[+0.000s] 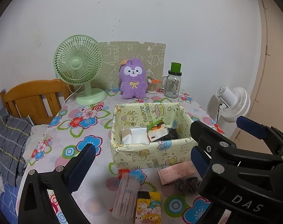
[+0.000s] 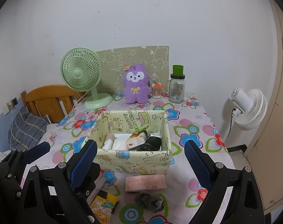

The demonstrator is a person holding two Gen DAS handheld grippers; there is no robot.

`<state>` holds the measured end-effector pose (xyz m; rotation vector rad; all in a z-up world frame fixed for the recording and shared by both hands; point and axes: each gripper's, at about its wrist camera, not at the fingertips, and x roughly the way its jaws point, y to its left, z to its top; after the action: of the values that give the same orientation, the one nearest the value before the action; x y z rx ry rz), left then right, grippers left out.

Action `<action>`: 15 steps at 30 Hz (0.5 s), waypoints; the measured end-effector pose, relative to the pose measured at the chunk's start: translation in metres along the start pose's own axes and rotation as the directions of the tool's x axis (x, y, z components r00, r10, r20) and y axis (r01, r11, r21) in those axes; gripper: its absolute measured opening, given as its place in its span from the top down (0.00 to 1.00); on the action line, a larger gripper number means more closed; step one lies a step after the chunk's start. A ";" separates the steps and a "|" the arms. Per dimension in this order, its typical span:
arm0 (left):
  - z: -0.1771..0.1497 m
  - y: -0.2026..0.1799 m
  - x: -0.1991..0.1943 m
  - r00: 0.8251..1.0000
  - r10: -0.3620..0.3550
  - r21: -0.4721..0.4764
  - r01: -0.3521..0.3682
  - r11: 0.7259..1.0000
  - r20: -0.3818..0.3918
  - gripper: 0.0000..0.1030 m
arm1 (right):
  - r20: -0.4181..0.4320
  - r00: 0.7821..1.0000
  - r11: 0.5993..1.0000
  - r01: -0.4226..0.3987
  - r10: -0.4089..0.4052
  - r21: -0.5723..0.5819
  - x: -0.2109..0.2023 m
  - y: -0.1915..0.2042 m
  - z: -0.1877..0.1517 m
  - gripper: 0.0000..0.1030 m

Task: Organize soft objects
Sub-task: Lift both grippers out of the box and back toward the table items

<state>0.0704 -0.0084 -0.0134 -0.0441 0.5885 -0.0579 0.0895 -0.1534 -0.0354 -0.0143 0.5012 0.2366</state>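
A pale yellow cartoon-print box (image 1: 150, 155) (image 2: 134, 163) stands mid-table and holds a white packet (image 2: 116, 141), an orange-and-white packet (image 2: 136, 140) and a black packet (image 2: 152, 142). In front of it lie a pink packet (image 1: 176, 171) (image 2: 146, 183), a grey fuzzy item (image 1: 188, 184) (image 2: 150, 200), a clear striped packet (image 1: 125, 196) and a yellow cartoon packet (image 1: 148, 210) (image 2: 103, 208). My left gripper (image 1: 141, 166) is open and empty above these loose items. My right gripper (image 2: 139, 164) is open and empty just before the box.
A purple plush (image 1: 133, 79) (image 2: 135, 84), a green desk fan (image 1: 79, 69), a glass jar with a green lid (image 1: 172, 82) and a cotton-swab tub (image 1: 152, 85) stand at the back of the floral tablecloth (image 1: 76, 130). A white floor fan (image 2: 250, 109) stands right; a wooden headboard (image 1: 35, 97) left.
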 end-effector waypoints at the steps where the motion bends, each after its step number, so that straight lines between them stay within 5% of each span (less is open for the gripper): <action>1: -0.001 0.000 -0.001 1.000 -0.001 0.000 0.001 1.000 0.000 0.00 | 0.001 1.000 1.000 0.000 0.000 0.001 -0.001 0.000 -0.001 0.07; 15: -0.024 -0.011 -0.007 1.000 0.000 0.004 0.001 1.000 -0.008 0.00 | -0.012 1.000 1.000 0.007 -0.007 0.013 -0.007 -0.007 -0.026 0.07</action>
<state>0.0505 -0.0195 -0.0289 -0.0400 0.5969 -0.0598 0.0730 -0.1631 -0.0555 -0.0042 0.5147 0.2268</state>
